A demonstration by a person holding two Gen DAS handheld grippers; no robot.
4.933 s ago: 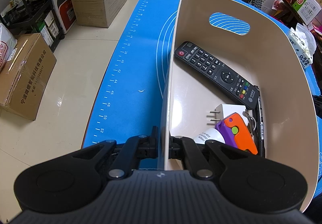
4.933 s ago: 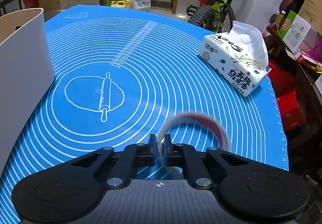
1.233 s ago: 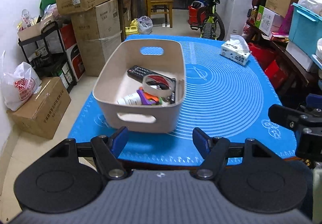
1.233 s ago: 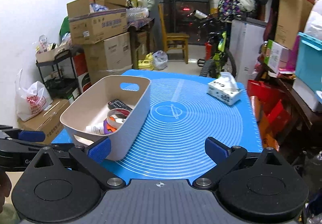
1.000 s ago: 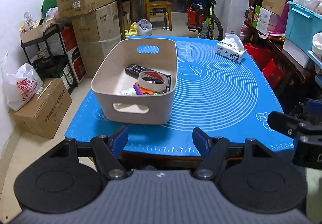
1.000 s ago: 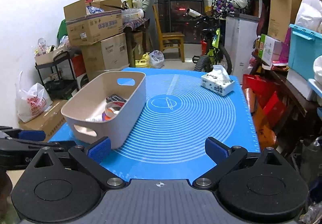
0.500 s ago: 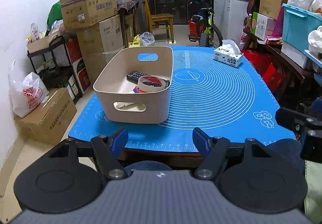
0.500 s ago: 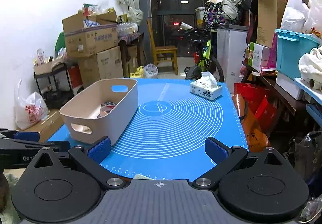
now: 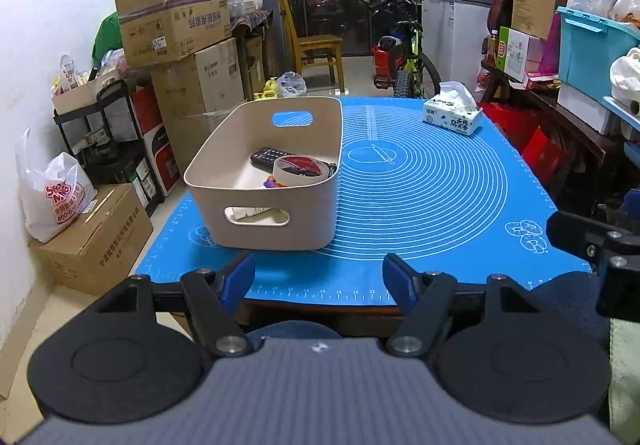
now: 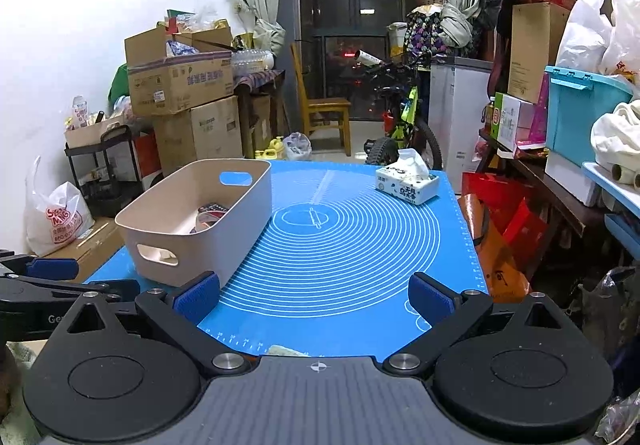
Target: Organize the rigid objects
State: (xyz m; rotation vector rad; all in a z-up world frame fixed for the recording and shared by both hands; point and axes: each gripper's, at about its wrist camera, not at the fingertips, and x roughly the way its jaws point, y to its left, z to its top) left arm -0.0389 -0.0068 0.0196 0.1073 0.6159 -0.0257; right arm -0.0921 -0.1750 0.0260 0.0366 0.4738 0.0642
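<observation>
Left wrist view, going left to right: the beige bin (image 9: 276,221) sits on the left side of the blue mat (image 9: 420,201), close to the mat's near-left corner, long side running away from the camera. It's a smooth rounded plastic tub with an oval handle cutout in the near wall and another in the far wall. Inside you can see a black remote (image 9: 269,155) toward the far end, a roll of tape (image 9: 301,170) with a red-and-white inner face leaning over it, and a bit of purple and orange toy (image 9: 273,181) peeking out beside the roll. Something white shows through the near handle slot, can't tell what it is.

The left gripper (image 9: 319,277) hangs off the near edge of the mat, blue-padded fingers (image 9: 238,279) spread wide with nothing between them.

Over at the far-right corner of the mat there's a tissue pack (image 9: 453,117), well apart from the bin.

From the right wrist view it's the same layout: bin (image 10: 188,233) on the left of the mat (image 10: 360,245), tissue pack (image 10: 408,187) far right. The right gripper (image 10: 316,299) is also back at the near edge, fingers (image 10: 430,299) wide apart and empty.
</observation>
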